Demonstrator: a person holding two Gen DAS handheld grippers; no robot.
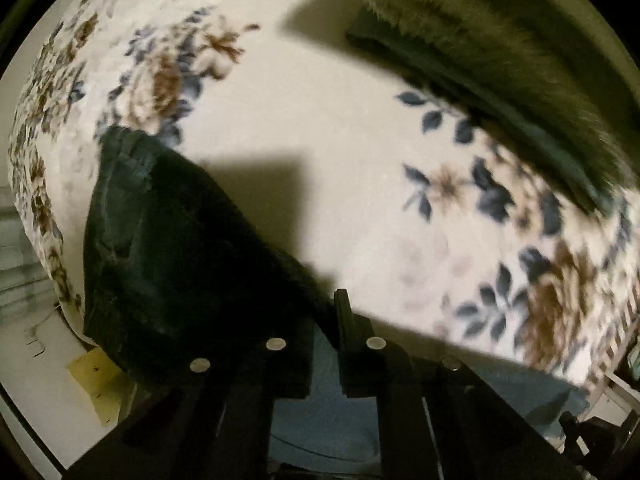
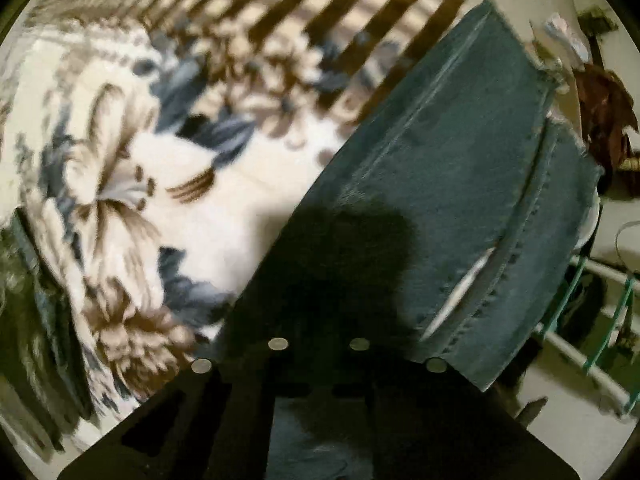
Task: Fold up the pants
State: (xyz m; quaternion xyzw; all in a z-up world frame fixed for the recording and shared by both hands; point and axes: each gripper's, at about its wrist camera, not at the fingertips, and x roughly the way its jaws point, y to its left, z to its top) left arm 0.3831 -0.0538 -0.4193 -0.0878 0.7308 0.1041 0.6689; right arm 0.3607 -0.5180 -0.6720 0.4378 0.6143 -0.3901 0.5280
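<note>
**Left wrist view: denim in hand over a floral blanket**

In the left wrist view we see the pants (image 1: 172, 248) as a dark denim mass bunched over the left finger of the left gripper (image 1: 324, 344), lifted above the floral blanket (image 1: 320, 128), near that blanket's left edge. The jaws stand a little apart with blue cloth showing in the gap between them; we cannot tell for sure whether they pinch it. A dark green furry cover (image 1: 500, 52) lies along the blanket's far right edge.

In the right wrist view we see the pants (image 2: 460, 168) spread flat, their two frayed leg hems reaching toward the blanket's (image 2: 120, 152) right edge. The right gripper (image 2: 320, 360) sits low over the denim in its own shadow; its fingertips are lost in the dark, so we cannot tell how its jaws stand
</note>
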